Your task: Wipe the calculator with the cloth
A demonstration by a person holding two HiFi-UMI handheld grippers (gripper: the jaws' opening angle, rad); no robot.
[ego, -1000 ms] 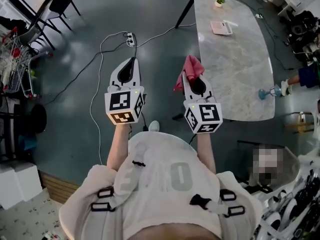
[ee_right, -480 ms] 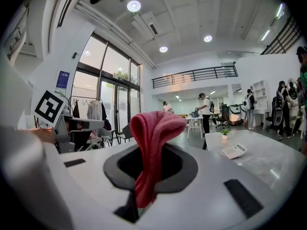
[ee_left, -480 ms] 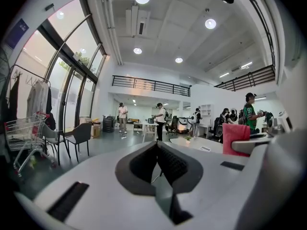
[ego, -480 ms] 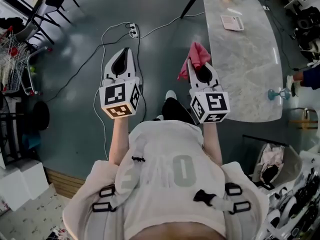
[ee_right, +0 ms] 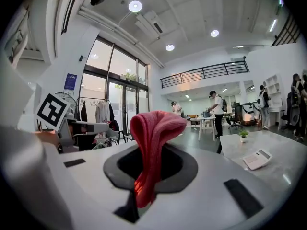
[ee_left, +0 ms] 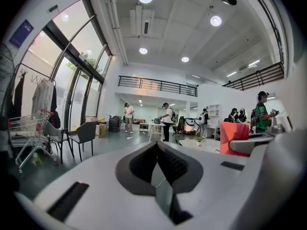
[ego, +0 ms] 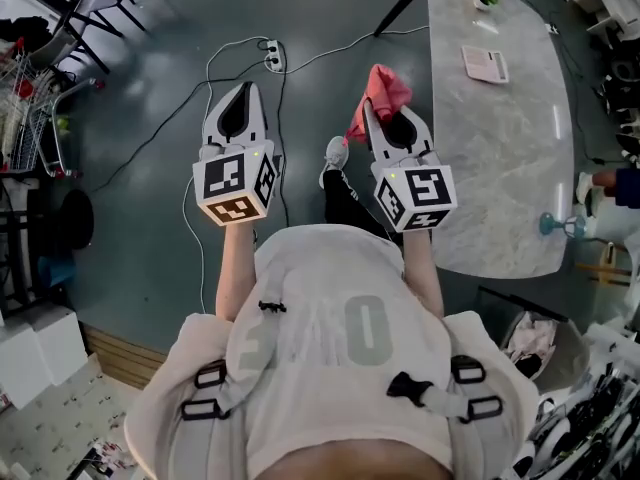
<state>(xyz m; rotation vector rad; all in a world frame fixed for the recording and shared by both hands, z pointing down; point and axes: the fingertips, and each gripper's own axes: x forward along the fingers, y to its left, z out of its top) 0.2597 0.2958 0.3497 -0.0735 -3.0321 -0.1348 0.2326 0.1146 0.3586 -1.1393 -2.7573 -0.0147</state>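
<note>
Head view: left gripper [ego: 243, 96], clenched empty, and right gripper [ego: 373, 116], grasping the cloth [ego: 386, 90], have moved toward 12 o'clock; calculator [ego: 485, 64] lies at their 2 o'clock.

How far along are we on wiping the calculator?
Done: right gripper is shut on the cloth. In hand: it hangs over the floor, beside the table. To do: the calculator lies at the table's far end, untouched; all wiping remains.

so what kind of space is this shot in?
Most likely a large open-plan office or lab hall, not a home. It has tall glass windows, a mezzanine railing under a high ceiling, and several people standing about at the back.
</note>
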